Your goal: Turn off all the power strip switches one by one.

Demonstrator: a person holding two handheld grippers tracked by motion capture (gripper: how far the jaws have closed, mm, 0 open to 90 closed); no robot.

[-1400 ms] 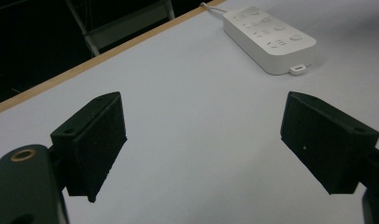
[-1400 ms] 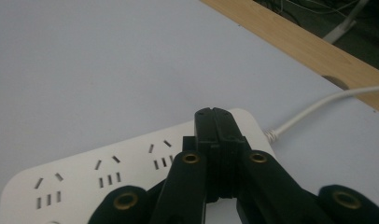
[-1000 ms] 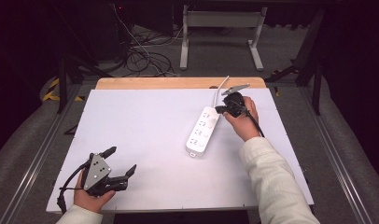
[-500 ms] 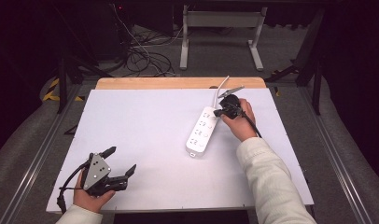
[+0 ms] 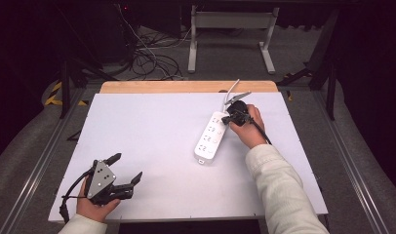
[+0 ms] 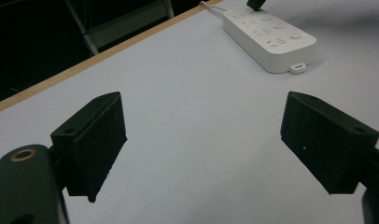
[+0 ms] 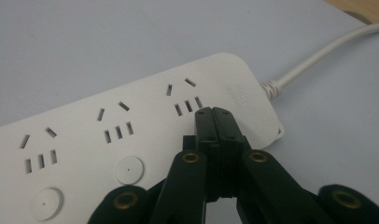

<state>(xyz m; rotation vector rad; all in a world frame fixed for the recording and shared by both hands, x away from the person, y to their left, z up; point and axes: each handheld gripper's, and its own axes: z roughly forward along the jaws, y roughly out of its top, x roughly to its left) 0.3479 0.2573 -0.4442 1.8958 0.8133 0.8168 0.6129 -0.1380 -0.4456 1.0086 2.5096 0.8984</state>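
White table (image 5: 152,126) holds my power strip (image 5: 210,138), lying near-to-far; my right fingers (image 7: 214,122) press together, empty, over its far end.

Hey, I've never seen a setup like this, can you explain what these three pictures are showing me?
A person at a table holds a hand tool with two black jaws in each hand. One picture looks down from above; the other two come from cameras riding on each tool. On the table lies a white power strip with a cord. The right gripper has its jaws shut, tips at a button spot on the strip's cord end; contact is unclear. The left gripper is open, holding nothing, near the table's front edge.
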